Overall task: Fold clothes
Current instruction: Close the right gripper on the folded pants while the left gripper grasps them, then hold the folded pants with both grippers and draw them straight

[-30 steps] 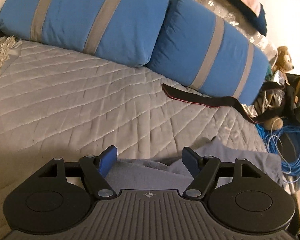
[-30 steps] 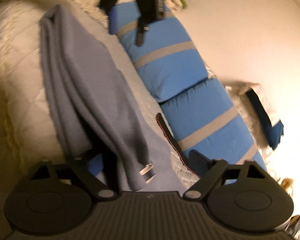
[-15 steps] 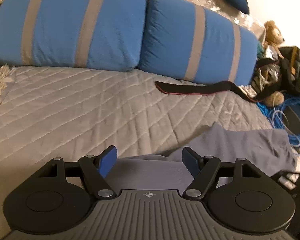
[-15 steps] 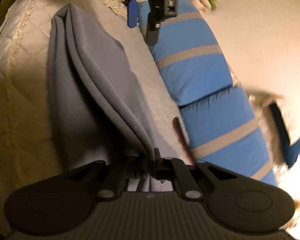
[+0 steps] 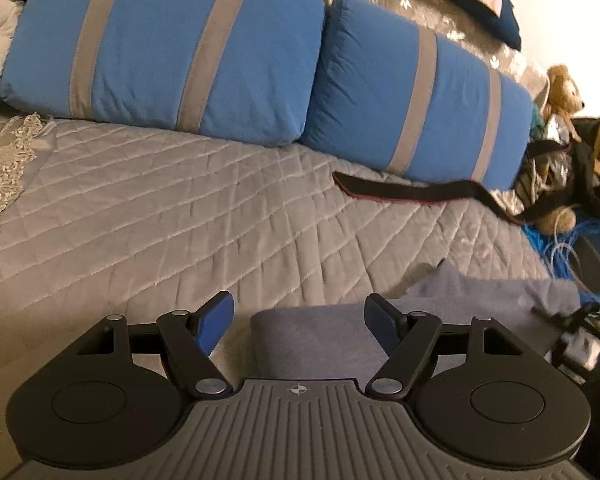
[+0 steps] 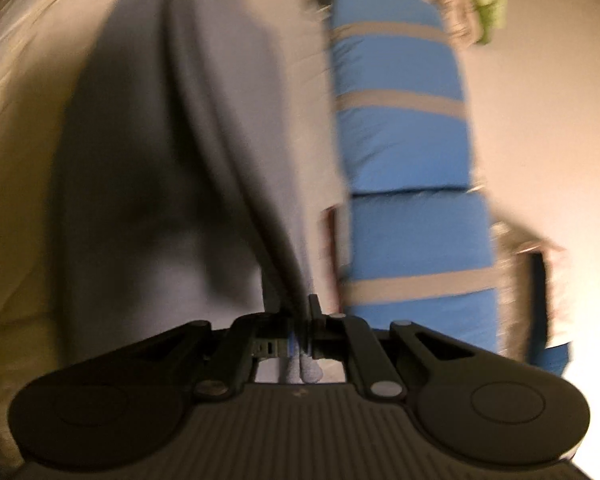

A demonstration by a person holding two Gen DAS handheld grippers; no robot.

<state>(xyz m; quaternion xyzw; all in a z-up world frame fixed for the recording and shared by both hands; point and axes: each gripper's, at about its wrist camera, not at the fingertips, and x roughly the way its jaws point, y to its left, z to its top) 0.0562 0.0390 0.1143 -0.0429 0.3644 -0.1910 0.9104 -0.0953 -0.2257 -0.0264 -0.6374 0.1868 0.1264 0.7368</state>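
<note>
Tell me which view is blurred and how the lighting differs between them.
Right wrist view: heavy motion blur smears the grey garment and blue pillows, under a warm yellowish cast. Left wrist view: mostly sharp and evenly lit, with fisheye bending at the edges and slight blur at far right.

left claw [image 5: 299,318]: black linkages, blue pads | right claw [image 6: 300,330]: black | grey ribbed bases, 2 silver pivot screws each

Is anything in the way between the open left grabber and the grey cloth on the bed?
Nothing visible is. The left gripper has its jaws open, and the grey garment lies right between and below them on the quilted bedspread. The black strap lies farther off, by the blue pillows.
</note>
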